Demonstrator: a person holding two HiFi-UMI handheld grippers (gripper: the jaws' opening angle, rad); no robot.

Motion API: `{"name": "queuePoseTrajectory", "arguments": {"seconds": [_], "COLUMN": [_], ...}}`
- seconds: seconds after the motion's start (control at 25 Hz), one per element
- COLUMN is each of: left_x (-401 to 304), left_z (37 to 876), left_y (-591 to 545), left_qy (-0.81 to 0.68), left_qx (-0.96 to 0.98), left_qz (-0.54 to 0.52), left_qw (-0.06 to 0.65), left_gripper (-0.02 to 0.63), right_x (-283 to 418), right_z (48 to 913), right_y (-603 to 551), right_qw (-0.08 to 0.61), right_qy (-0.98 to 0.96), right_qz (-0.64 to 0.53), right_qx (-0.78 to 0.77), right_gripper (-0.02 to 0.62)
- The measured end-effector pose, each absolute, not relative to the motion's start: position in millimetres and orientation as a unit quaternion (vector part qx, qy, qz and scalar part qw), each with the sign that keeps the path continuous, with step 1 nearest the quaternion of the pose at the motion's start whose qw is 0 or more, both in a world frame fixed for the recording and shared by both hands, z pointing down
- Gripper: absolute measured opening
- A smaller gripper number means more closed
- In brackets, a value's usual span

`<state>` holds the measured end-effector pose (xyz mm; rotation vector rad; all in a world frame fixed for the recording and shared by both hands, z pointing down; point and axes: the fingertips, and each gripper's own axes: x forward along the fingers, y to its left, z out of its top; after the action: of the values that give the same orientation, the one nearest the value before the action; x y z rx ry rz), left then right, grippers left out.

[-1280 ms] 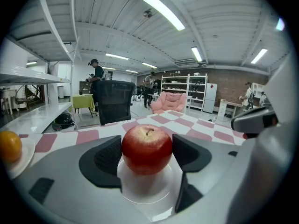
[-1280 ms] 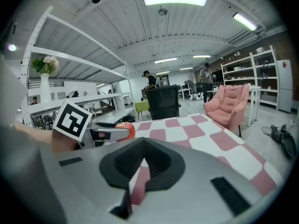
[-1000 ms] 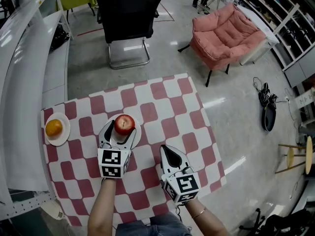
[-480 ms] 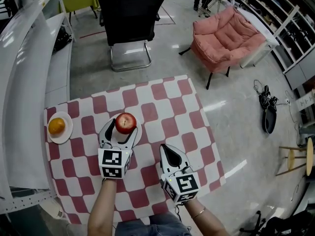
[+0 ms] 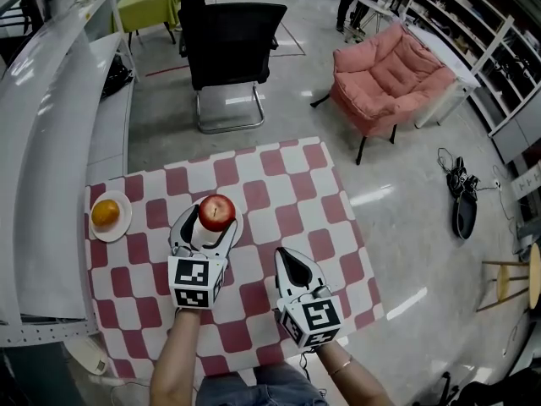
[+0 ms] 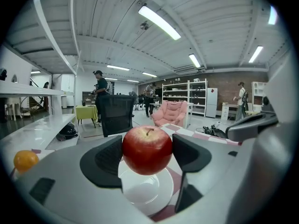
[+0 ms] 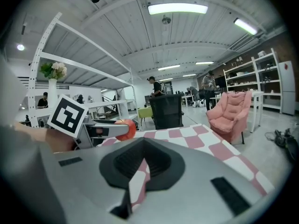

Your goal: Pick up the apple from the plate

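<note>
In the left gripper view a red apple (image 6: 147,150) hangs between the two dark pads, just above a white plate (image 6: 145,190). My left gripper (image 6: 147,153) is shut on it. The head view shows the apple (image 5: 216,212) over the plate (image 5: 237,225) on the red-and-white checked table (image 5: 287,184), with the left gripper (image 5: 212,218) round it. My right gripper (image 5: 283,259) lies to the right and nearer, shut with nothing in it. In its own view the right gripper (image 7: 144,164) points across the table; the apple (image 7: 128,129) shows at its left.
An orange (image 5: 106,213) lies on a small white plate (image 5: 114,229) at the table's left edge. A white shelf unit (image 5: 42,159) runs along the left. Beyond the table stand a black office chair (image 5: 230,49) and a pink armchair (image 5: 385,74).
The left gripper has stayed shut on the apple over the plate. The head view has shifted a little; the right gripper has not moved.
</note>
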<state>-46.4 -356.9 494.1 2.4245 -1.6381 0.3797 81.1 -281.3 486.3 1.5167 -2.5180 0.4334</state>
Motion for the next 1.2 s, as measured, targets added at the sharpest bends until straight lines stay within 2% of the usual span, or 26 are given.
{"name": "queuePoseTrajectory", "arguments": {"seconds": [1.2], "left_x": [-70.8], "left_z": [420.3], "left_y": [-264.2], "left_qy": [-0.571], "left_qx": [0.813], "left_qz": [0.094], "left_qw": [0.063], "left_gripper": [0.328], "right_x": [67.8], "right_z": [424.1], "right_y": [-222.3], "right_qw": [0.045], "right_qy": [-0.856], "right_qz": [0.101], "right_qx": [0.505], "right_gripper": [0.011]}}
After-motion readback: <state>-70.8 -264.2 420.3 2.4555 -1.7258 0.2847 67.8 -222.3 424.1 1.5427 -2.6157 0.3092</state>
